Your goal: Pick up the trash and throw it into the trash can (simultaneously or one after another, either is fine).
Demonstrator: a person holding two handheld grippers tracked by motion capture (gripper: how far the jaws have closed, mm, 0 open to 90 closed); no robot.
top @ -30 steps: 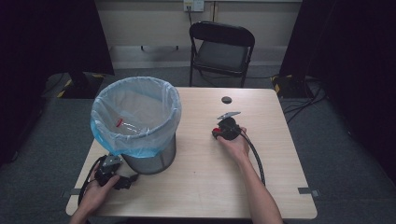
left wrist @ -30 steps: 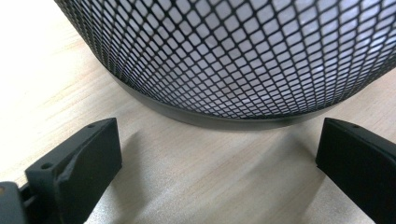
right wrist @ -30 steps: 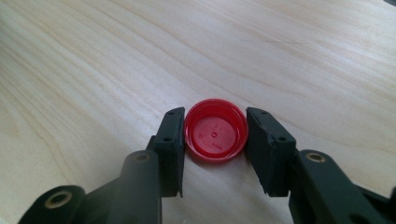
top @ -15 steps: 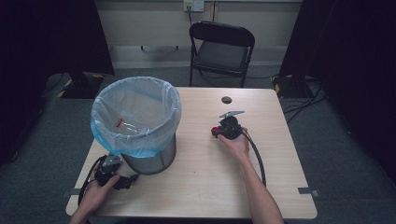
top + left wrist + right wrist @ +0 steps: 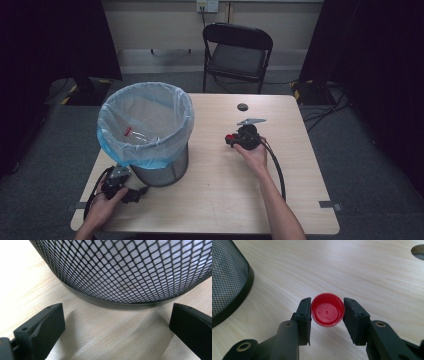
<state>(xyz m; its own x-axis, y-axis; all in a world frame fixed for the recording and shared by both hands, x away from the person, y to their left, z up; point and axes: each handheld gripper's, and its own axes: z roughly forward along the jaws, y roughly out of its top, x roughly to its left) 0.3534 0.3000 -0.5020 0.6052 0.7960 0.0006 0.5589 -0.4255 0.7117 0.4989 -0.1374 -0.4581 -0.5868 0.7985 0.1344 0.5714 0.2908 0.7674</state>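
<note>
Pinching red cap point(image 5: 327, 310) in right gripper point(image 5: 234, 140) over table point(image 5: 300, 165); bin point(image 5: 145, 125) lying toward nine o'clock, nearer left gripper point(image 5: 131, 195), gaping empty at its base.

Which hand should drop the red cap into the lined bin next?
Right. The right gripper is already shut on the red cap, beside the bin. The left gripper sits open and empty at the bin's base.
</note>
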